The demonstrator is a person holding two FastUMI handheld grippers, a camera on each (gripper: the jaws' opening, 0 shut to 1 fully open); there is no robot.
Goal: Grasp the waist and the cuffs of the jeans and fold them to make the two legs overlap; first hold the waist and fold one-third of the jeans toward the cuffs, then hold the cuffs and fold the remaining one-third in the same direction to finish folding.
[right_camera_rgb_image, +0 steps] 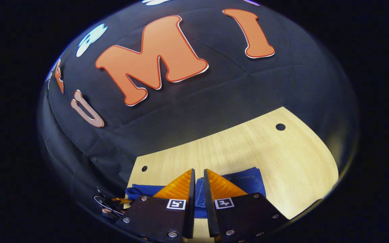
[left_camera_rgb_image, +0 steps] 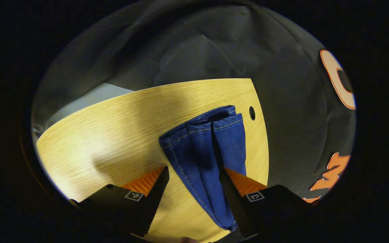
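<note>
The blue jeans (left_camera_rgb_image: 204, 148) lie on the wooden table (left_camera_rgb_image: 113, 135) as a long narrow strip, with the stitched cuffs (left_camera_rgb_image: 214, 118) at the far end. My left gripper (left_camera_rgb_image: 192, 175) is open and low over the strip. The denim runs between its fingers (left_camera_rgb_image: 157, 192), closer to the right one. In the right gripper view the jeans (right_camera_rgb_image: 248, 182) stretch across the table behind my right gripper (right_camera_rgb_image: 199, 173). Its jaws stand a narrow slit apart with denim showing in the slit, pinched on a fold of the jeans.
The table's right edge runs close beside the cuffs, with a round hole (left_camera_rgb_image: 252, 113) by it. Two more holes (right_camera_rgb_image: 280, 127) (right_camera_rgb_image: 144, 168) show in the tabletop near the black cloth wall. A hand with a cable (right_camera_rgb_image: 108, 207) sits at the jeans' left end.
</note>
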